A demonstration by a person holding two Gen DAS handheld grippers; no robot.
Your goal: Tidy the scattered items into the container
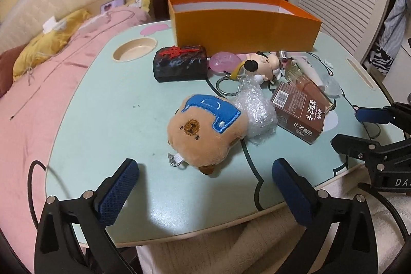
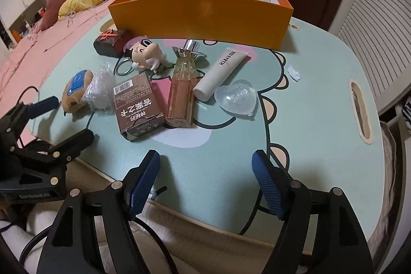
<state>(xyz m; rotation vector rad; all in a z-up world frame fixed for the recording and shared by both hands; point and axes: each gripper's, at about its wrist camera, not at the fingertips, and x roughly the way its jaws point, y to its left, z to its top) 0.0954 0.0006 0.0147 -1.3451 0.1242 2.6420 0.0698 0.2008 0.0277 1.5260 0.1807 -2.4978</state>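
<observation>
An open orange box (image 1: 244, 32) (image 2: 200, 17) stands at the far side of the lap table (image 1: 115, 120). In front of it lie a tan plush bear (image 1: 203, 135), a wad of bubble wrap (image 1: 254, 109), a brown card box (image 2: 137, 107), a perfume bottle (image 2: 181, 91), a white tube (image 2: 221, 73), a clear heart (image 2: 236, 96), a figurine keychain (image 1: 262, 66), a pink stone (image 1: 223, 60) and a black block with a red character (image 1: 179, 63). My left gripper (image 1: 204, 166) stands open just short of the bear. My right gripper (image 2: 205, 156) is open over bare table before the bottle.
The table rests on a bed with a pink cover (image 1: 51, 84) and yellow pillows (image 1: 46, 48) to the left. A round cup recess (image 1: 134, 49) and a handle slot (image 2: 362, 112) are cut into the tabletop. A small white scrap (image 2: 294, 73) lies at the right.
</observation>
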